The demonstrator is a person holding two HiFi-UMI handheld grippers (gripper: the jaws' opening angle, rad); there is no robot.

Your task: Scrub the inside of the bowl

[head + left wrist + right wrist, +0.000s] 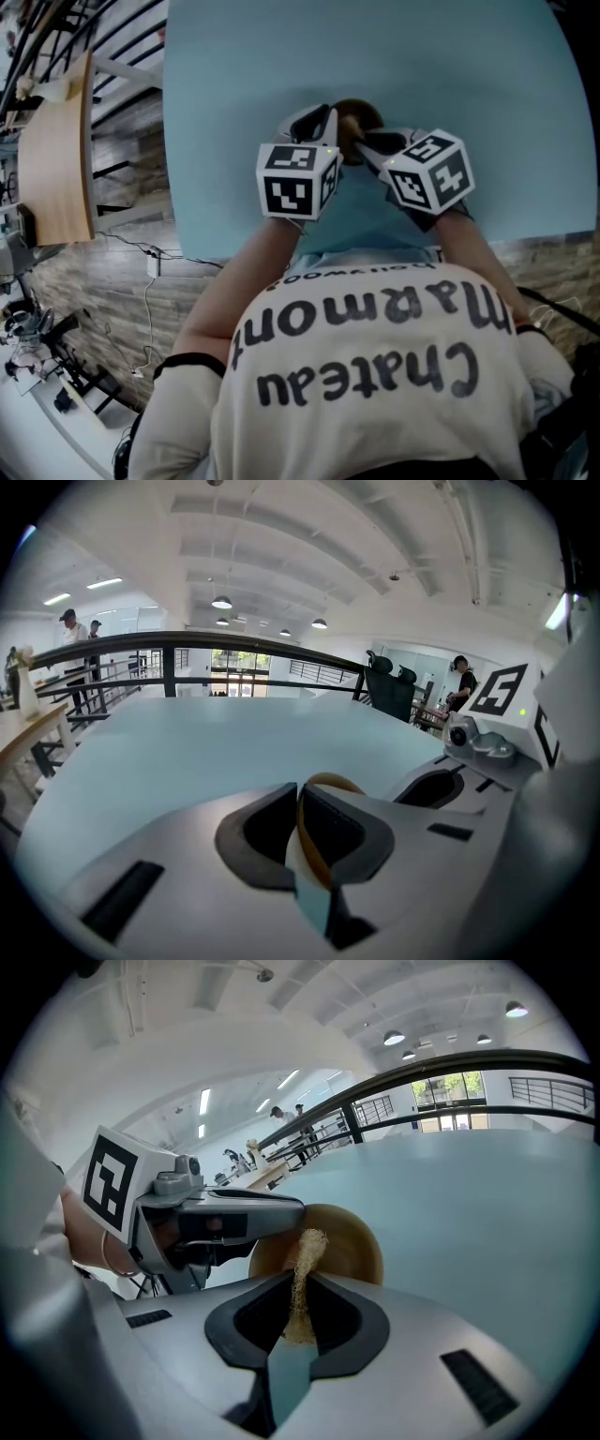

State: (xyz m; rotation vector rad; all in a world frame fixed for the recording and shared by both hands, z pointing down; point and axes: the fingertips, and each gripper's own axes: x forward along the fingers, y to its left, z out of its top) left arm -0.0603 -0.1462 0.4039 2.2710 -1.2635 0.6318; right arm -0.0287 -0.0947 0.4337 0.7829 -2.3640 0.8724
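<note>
The fibrous scrubber (306,1269) reaches into the bowl (354,1241).

The person wears a cream T-shirt (375,412) with dark lettering and dark-edged sleeves (192,364), while the pale grey left gripper (298,803) and right gripper (302,1283) each carry white marker cubes (298,180) printed with black squares.

Left gripper (299,801) and right gripper (302,1279) crowd the bowl's (349,1237) near rim; beyond it and to both sides, open blue table (450,75).
</note>
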